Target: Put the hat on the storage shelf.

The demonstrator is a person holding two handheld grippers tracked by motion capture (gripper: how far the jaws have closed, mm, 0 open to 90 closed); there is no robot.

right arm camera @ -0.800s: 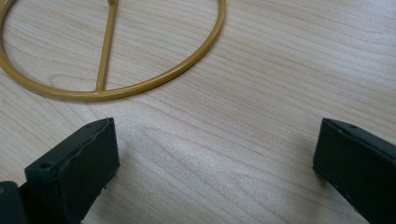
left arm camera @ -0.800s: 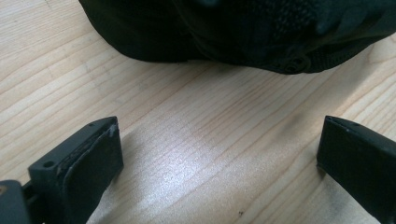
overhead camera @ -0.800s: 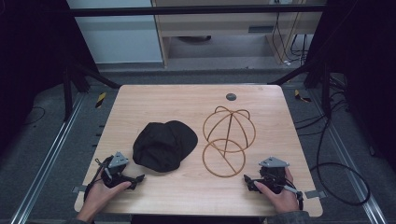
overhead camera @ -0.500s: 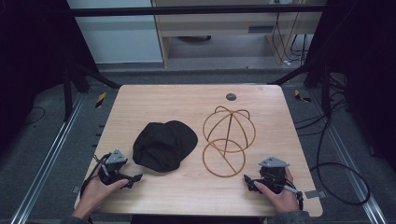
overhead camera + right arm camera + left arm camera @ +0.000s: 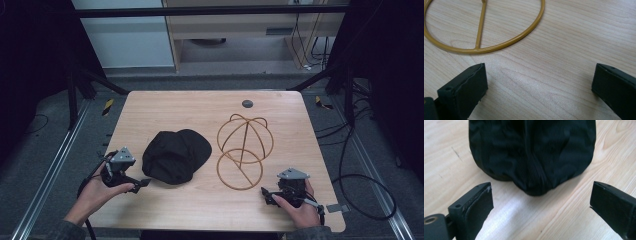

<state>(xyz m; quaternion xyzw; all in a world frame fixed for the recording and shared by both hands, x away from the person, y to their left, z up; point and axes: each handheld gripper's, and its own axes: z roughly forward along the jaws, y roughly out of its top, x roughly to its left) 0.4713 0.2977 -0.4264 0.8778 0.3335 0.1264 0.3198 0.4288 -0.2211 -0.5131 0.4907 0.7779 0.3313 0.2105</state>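
Observation:
A black cap (image 5: 176, 155) lies on the wooden table (image 5: 200, 112), left of centre. To its right stands a golden wire hat stand (image 5: 244, 150), its round base ring (image 5: 484, 37) flat on the wood. My left gripper (image 5: 141, 183) sits at the table's front left, open, its jaws pointing at the cap (image 5: 531, 155) from a short way off, with bare wood between them. My right gripper (image 5: 265, 192) rests at the front right, open, just in front of the stand's base ring, with nothing between its jaws.
A small dark round disc (image 5: 247, 103) lies near the table's far edge. Metal frame rails run along both sides of the table, and cables trail on the floor at the right. Cabinets stand beyond the far edge.
The left hand has shifted its gripper slightly toward the cap's near edge. The right gripper, the cap and the stand have stayed where they were.

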